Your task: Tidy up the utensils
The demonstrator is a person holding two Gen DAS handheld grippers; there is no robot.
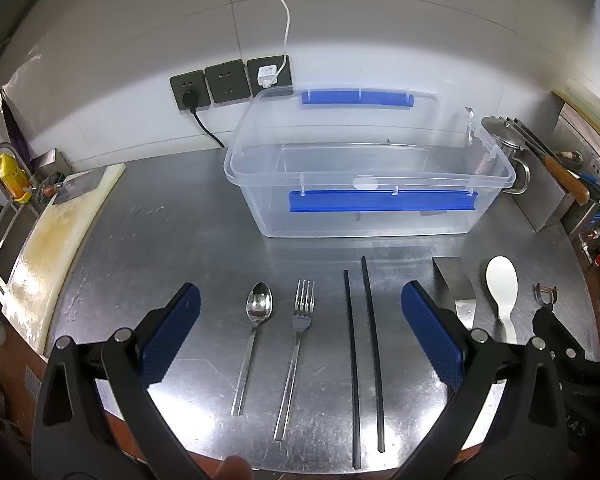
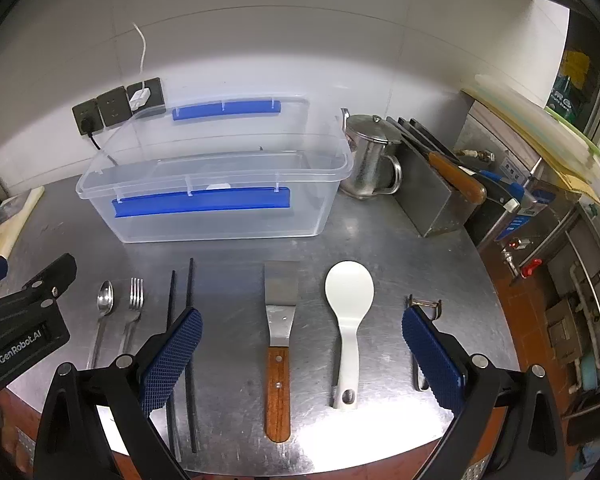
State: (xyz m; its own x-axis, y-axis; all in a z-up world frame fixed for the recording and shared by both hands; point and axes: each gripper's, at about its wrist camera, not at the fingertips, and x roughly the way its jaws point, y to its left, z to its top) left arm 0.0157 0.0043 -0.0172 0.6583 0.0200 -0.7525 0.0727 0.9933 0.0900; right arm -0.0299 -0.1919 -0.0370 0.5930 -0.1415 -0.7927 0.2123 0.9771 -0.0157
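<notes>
Steel utensils lay in a row along the bench's (image 1: 148, 240) front edge, handles outward for easy picking, the clear box (image 1: 364, 184) waiting behind. Both the left claw (image 1: 300, 332) and right claw (image 2: 302, 344) gaped wide, holding nothing.

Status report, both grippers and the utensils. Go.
Left gripper open, empty. Right gripper open, empty. Spoon, fork, chopsticks, spatula, rice paddle all on counter; bin empty. Nothing blocking.
</notes>
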